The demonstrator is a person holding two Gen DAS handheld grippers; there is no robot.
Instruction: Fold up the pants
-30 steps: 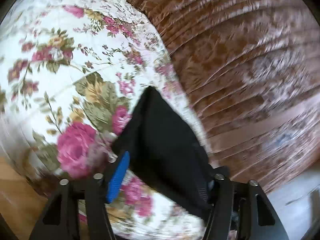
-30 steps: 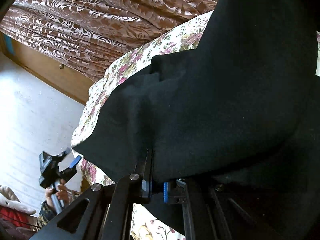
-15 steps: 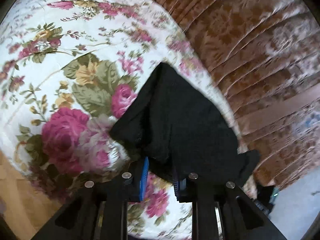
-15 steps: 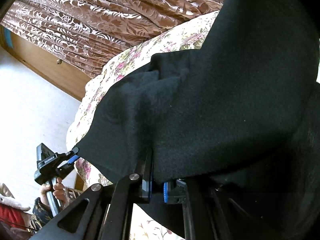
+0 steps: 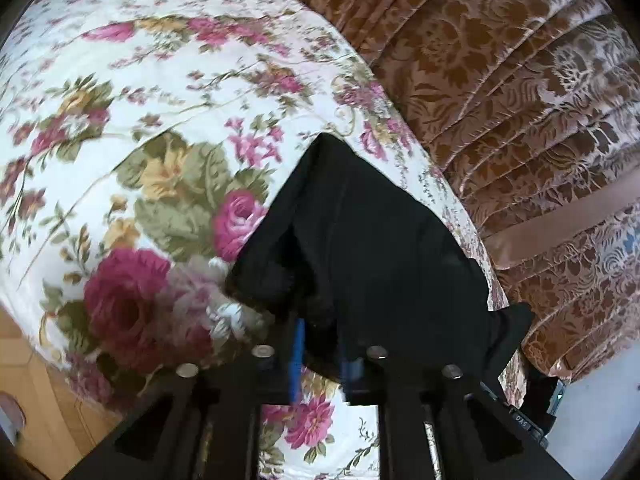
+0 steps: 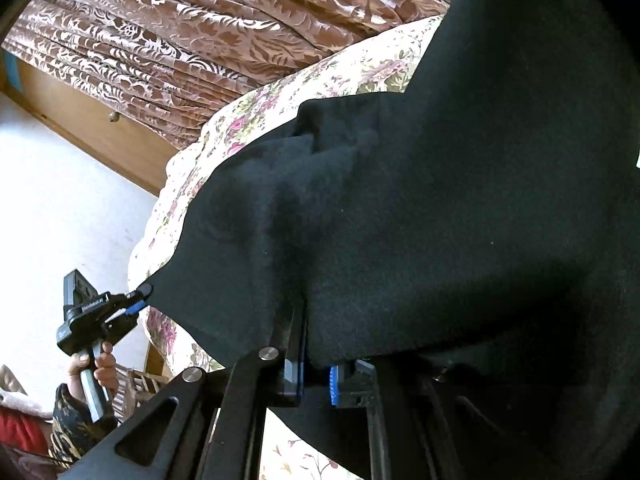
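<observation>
The black pants point(image 6: 420, 200) lie on the bed point(image 5: 160, 120), and this looks like the grab step: the left tool point(image 5: 320, 354) is closing on a corner of cloth between its pads, at 6 o'clock in its view, and the right tool point(image 6: 316, 376) is pinching the near edge. Next, both should lift together and carry that edge over to make a fold, I think. The bed has a flowery cover, with brown curtains point(image 5: 520, 100) at 2 o'clock.
</observation>
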